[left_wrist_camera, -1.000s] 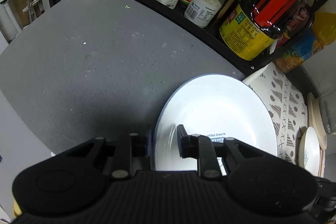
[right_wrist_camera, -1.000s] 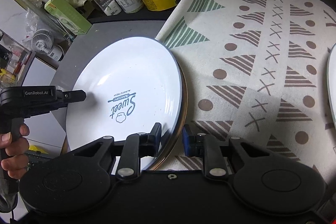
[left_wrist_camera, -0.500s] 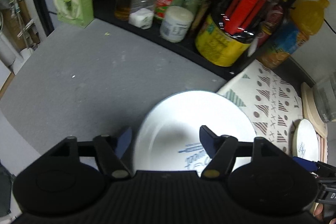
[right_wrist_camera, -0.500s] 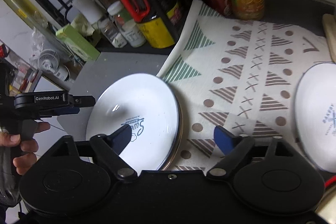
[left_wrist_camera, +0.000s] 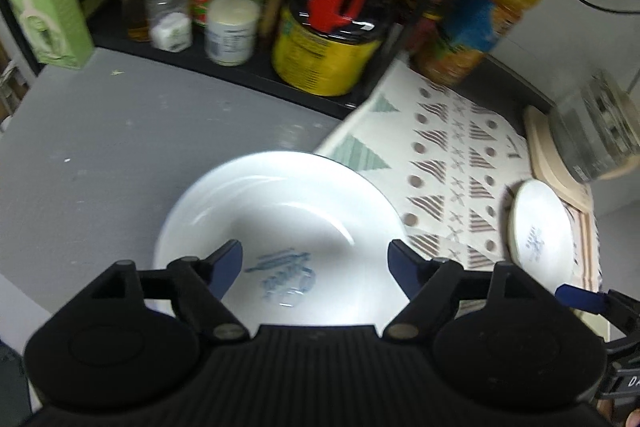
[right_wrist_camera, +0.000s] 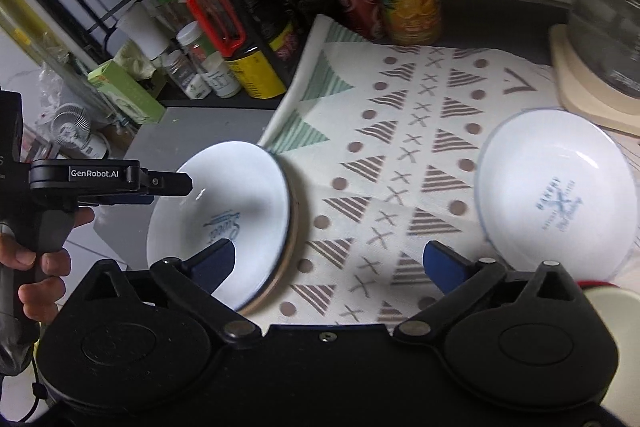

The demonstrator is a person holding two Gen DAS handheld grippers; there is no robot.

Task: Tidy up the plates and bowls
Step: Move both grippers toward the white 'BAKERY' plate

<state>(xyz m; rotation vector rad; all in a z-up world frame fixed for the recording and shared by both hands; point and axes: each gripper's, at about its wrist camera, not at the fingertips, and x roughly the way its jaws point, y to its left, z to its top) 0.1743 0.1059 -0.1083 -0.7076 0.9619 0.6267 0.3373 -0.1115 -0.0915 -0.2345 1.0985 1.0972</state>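
plate (left_wrist_camera: 280,211): white, blue print | left tool (left_wrist_camera: 316,263), right tool (right_wrist_camera: 330,261): opening, empty

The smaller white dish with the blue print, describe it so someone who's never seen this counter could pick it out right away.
Find the patterned cloth on the counter. At the end near the glass jar's beige board lies the smaller white dish, fully on the cloth. The larger plate straddles the opposite edge, stacked on another.

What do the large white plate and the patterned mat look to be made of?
Large white plate: likely glazed ceramic, going by its glossy highlights and printed blue logo; enamel is possible.
Patterned mat: apparently woven cloth, matte, with soft creases and printed triangles, dots and crosses.
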